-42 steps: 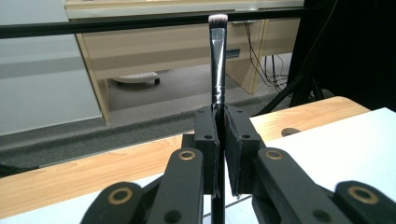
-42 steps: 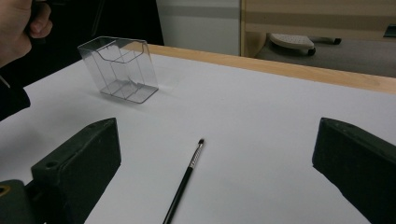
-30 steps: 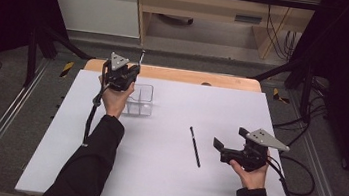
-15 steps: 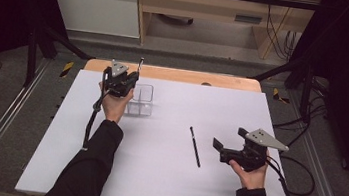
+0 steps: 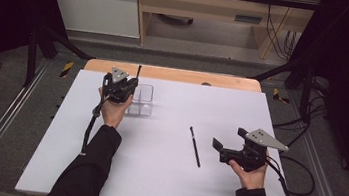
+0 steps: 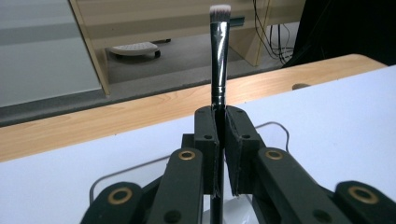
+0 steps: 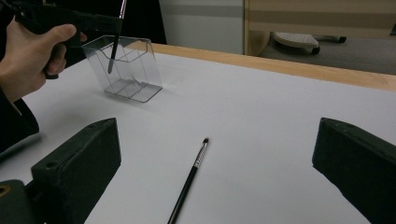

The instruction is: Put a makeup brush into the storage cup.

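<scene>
Brush (image 6: 219, 60) stands upright, clamped in our left gripper (image 5: 122, 85) over the clear box (image 5: 141, 99), while our right gripper (image 5: 228, 152), jaws apart, faces a second brush (image 5: 195, 146) on the table (image 5: 153, 176).

A: What has the left tool (image 6: 219, 154) got?

B: Its two black jaws are pressed tight on the black handle of a makeup brush (image 6: 219, 56), which stands upright with the pale bristle tip on top.

A: And under the jaws?

B: The rim of a clear container (image 6: 275, 128) on the white desk (image 6: 336, 107). A wooden edge (image 6: 93, 121) runs along the desk's far side.
</scene>
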Motion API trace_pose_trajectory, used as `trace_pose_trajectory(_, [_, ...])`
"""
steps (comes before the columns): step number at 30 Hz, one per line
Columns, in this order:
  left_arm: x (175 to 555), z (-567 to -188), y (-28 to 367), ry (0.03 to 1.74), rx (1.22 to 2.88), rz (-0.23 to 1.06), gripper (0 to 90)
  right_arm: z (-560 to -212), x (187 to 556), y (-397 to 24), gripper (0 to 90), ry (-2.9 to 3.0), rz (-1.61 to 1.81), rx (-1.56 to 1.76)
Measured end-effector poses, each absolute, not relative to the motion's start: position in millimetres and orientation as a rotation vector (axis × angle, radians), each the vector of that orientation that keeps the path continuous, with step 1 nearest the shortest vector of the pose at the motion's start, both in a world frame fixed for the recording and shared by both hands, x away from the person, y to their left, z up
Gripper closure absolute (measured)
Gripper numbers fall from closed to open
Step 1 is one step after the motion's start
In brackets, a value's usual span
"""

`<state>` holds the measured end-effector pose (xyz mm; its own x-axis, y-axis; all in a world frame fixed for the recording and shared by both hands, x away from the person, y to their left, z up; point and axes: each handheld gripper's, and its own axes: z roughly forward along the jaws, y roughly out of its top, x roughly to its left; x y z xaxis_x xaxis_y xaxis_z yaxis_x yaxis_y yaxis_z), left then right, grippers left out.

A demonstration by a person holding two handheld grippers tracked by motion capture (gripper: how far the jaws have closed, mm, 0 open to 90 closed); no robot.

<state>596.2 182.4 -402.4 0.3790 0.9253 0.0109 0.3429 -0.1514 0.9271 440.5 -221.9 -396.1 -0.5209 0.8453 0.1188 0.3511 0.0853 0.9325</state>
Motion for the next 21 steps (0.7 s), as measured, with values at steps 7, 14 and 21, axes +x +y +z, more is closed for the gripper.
trace_pose_trajectory(7, [589.5,-403.6,180.6,1.126,1.739,0.763,83.3,-395.5,440.1,-222.0,1.7,1.909,1.445,1.177])
trace_pose_trajectory(14, [582.4,-405.9,182.1,1.132,1.774,0.755,89.0,-395.5,440.2,-221.8,1.5,1.908,1.45,1.179])
trace_pose_trajectory(21, [564.5,-396.4,197.2,1.116,1.731,0.715,76.7,-393.6,438.6,-222.7,0.5,1.892,1.477,1.173])
